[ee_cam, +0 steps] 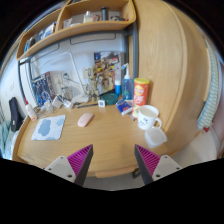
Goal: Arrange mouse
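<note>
One camera, riding on the claw and looking forward along its fingers.
We look from above and well back across a wooden desk (100, 135), with the claw (112, 162) at the bottom of our view, its fingers spread. Far ahead of the claw we face a wall with a shelf (90, 22) high above. The wide lens takes in the whole desk; there is no second view.

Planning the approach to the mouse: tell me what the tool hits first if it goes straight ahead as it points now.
Probably bare desk. The tool is open, holding nothing. The mouse lies beyond and left of that line, the white mug to the right. Depth is hard to judge.
</note>
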A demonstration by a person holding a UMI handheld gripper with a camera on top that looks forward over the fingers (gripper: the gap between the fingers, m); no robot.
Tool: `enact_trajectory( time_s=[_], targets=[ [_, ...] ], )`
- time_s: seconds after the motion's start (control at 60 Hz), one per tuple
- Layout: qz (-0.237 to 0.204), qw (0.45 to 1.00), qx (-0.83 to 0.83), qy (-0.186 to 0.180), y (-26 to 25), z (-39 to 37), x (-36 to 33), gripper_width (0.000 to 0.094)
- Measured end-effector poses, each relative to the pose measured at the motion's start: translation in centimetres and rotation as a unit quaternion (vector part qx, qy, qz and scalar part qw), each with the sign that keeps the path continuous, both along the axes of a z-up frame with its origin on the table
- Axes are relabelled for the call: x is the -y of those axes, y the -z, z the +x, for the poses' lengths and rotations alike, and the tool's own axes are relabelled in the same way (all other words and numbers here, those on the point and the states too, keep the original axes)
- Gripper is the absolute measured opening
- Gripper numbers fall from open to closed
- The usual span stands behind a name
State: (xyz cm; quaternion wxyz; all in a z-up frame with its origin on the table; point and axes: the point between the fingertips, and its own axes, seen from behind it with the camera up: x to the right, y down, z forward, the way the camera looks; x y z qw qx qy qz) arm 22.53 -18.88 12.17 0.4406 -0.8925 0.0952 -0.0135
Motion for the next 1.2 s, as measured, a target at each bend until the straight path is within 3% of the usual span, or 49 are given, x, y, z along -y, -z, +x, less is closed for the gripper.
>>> enact_trajectory(
  time_s=[0.3,0.883,1.2],
  targets=[
    [-0.037,0.999,-0.002,-0.016,7.7,-7.1,-10.1,0.0843],
    [-0.094,0.994,0.002,-0.056,14.2,-11.8,-27.3,0.0830],
    [-0.092,0.992,0.009,-0.088,14.2,-14.5,-31.6,0.0624]
  ],
)
